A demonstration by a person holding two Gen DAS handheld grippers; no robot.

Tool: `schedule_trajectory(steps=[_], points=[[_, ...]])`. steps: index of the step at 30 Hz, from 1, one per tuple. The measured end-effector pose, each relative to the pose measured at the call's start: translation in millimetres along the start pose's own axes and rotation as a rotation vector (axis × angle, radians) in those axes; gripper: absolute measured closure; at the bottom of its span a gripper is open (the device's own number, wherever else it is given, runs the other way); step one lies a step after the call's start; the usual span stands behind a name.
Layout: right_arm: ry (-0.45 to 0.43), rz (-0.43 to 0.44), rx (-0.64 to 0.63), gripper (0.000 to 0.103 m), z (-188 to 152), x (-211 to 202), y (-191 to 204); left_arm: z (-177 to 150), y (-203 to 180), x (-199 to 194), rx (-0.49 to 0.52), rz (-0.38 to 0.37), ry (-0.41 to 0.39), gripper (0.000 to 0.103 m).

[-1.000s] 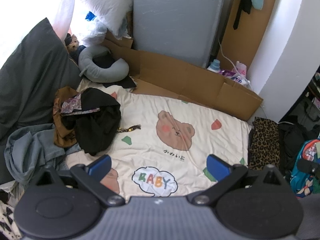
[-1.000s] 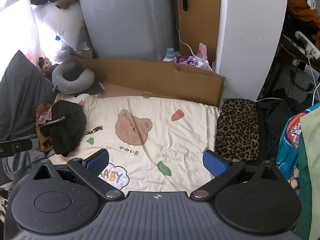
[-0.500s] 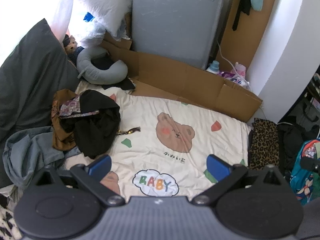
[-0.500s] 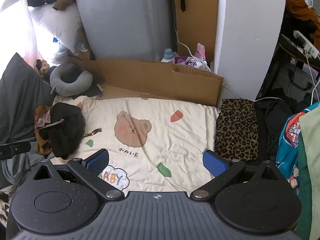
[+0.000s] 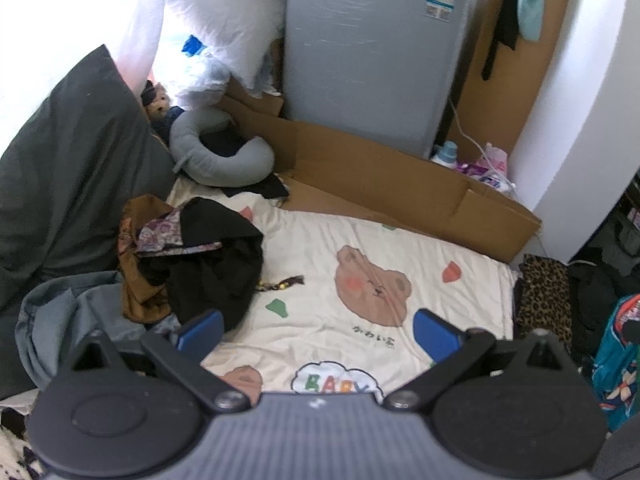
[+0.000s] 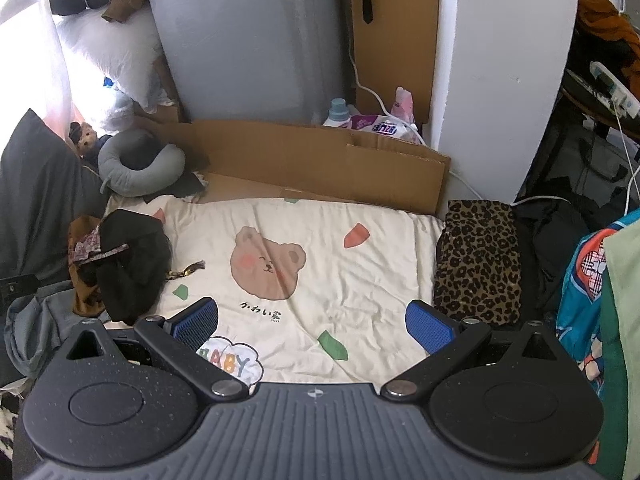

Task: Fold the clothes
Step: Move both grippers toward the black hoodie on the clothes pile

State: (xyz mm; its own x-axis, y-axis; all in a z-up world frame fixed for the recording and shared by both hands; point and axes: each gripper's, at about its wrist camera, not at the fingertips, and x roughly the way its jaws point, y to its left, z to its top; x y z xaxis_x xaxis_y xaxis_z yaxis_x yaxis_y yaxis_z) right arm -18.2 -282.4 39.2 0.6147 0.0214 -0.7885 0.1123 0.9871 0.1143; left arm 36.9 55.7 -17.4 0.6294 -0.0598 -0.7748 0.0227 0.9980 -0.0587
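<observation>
Both wrist views have eased slightly forward and to the left over the past second, so the heap of clothes sits a little nearer the left claw [image 5: 316, 334]; nothing on the bed has shifted.

Largest first: the cream bear-print blanket [image 6: 360, 280] covers the bed, its middle bare. A leopard-print cloth [image 6: 478, 264] lies flat and squared off along the bed's right edge, looking folded. At the left edge a crumpled pile of clothes [image 5: 200, 264], black over brown and patterned pieces, lies unfolded, with a grey garment [image 5: 60, 320] slumped beside it at the near left corner.

So, as a judgement, one piece may be done while the pile is left. The left claw and the right claw [image 6: 312, 326] both hang above the near edge, fingers wide apart, holding nothing.
</observation>
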Motion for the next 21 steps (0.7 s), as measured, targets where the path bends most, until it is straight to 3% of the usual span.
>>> schedule_trajectory(steps=[21], points=[[0.019,0.047,-0.044,0.0,25,38,25,19,60,33,-0.073,0.043,0.011,0.001]])
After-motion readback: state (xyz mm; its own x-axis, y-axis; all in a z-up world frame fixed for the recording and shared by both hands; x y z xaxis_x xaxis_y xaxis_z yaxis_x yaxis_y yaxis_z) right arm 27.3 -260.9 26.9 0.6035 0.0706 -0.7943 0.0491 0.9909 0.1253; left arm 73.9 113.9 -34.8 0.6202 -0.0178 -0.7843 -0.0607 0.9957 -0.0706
